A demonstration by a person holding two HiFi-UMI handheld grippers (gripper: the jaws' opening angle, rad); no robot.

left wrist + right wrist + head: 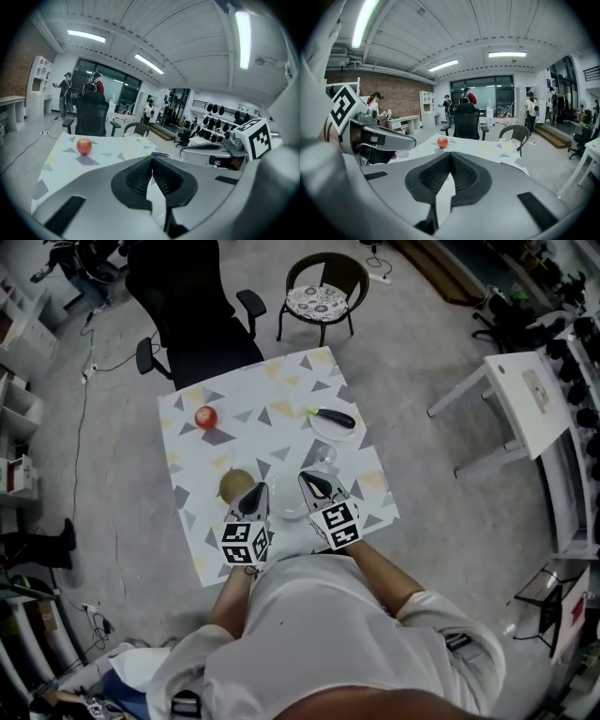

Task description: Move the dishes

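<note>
A white dish [287, 508] lies at the near edge of the patterned table [281, 390], between my two grippers. My left gripper [257, 491] hangs at the dish's left side and my right gripper [313, 480] at its right. In both gripper views the jaws meet at the tips, left [151, 158] and right [450, 155], with nothing seen between them. Farther right, a white plate [349, 431] carries a dark eggplant [335, 417]. A clear glass [325, 457] stands just beyond the right gripper.
A red apple [206, 416] [84, 146] [442, 142] sits at the far left of the table. A brownish round fruit [236, 486] lies beside the left gripper. A black office chair [197, 315], a wicker chair [323, 292] and a white side table [525, 390] surround the table.
</note>
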